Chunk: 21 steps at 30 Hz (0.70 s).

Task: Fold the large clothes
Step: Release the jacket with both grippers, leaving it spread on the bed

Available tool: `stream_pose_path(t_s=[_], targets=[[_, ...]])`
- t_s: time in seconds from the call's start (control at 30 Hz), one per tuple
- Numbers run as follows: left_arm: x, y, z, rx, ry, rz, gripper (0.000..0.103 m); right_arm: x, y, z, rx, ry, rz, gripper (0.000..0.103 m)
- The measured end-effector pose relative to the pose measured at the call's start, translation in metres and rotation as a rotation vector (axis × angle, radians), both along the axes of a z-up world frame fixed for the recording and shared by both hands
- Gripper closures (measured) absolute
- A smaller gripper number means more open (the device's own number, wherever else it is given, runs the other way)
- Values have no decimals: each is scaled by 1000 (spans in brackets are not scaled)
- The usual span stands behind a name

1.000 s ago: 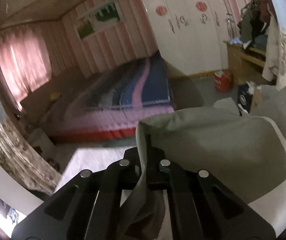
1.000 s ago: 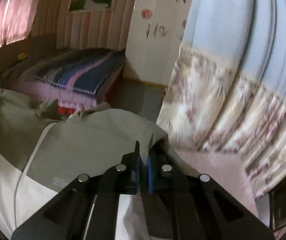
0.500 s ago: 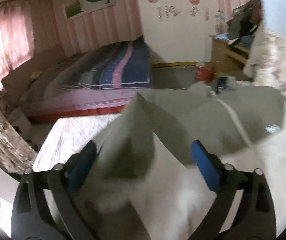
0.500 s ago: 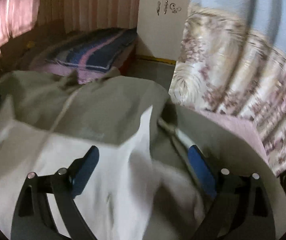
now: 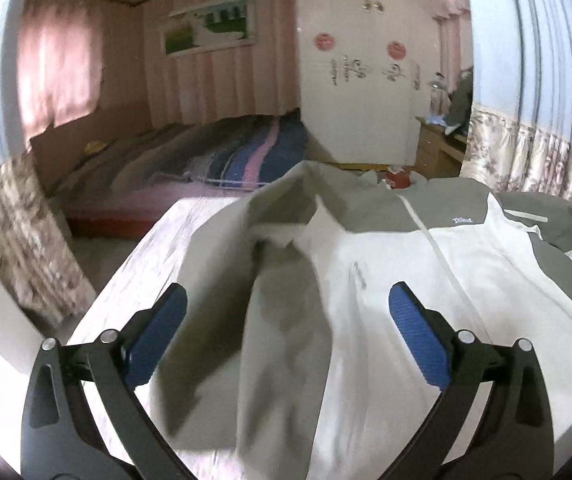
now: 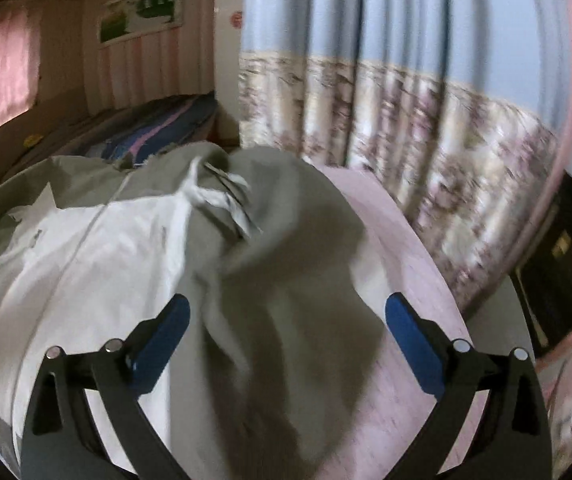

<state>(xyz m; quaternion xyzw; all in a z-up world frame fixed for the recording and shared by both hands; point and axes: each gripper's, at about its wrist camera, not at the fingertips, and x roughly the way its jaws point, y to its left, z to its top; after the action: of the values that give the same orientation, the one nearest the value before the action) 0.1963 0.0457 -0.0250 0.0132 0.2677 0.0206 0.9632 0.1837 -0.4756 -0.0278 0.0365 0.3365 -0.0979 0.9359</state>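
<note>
A large grey and white jacket point(image 5: 406, 256) lies spread and rumpled on a pale pink patterned surface point(image 5: 153, 248). My left gripper point(image 5: 288, 292) hangs over the jacket's left side. It is open, with a grey sleeve fold below its blue pads point(image 5: 157, 336) and nothing pressed between them. In the right wrist view the jacket point(image 6: 105, 248) fills the left and middle, with a grey fold running toward me. My right gripper point(image 6: 288, 303) is above that fold; its jaws are opening, and the cloth lies loose under them, not gripped.
A bed with a striped blue and pink blanket point(image 5: 245, 156) stands beyond the surface, a white wardrobe point(image 5: 358, 80) behind it. A floral curtain point(image 6: 426, 120) hangs close on the right, beside a dark cabinet point(image 6: 566, 264). A wooden desk point(image 5: 438, 148) and a red container point(image 5: 398, 178) stand at the back.
Both grippers were shut on the jacket's edges a second ago. They have opened, let the cloth drop onto the surface, and drawn back from it.
</note>
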Motion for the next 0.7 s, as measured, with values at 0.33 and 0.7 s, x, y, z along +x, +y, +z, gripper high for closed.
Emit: stream_pose_path(t_s=[0.33, 0.7], targets=[[-36, 71, -15, 68, 47, 145, 3, -37, 15, 12, 45, -54, 29, 5], [3, 121, -84, -10, 260, 127, 3, -30, 53, 12, 57, -45, 94, 5]])
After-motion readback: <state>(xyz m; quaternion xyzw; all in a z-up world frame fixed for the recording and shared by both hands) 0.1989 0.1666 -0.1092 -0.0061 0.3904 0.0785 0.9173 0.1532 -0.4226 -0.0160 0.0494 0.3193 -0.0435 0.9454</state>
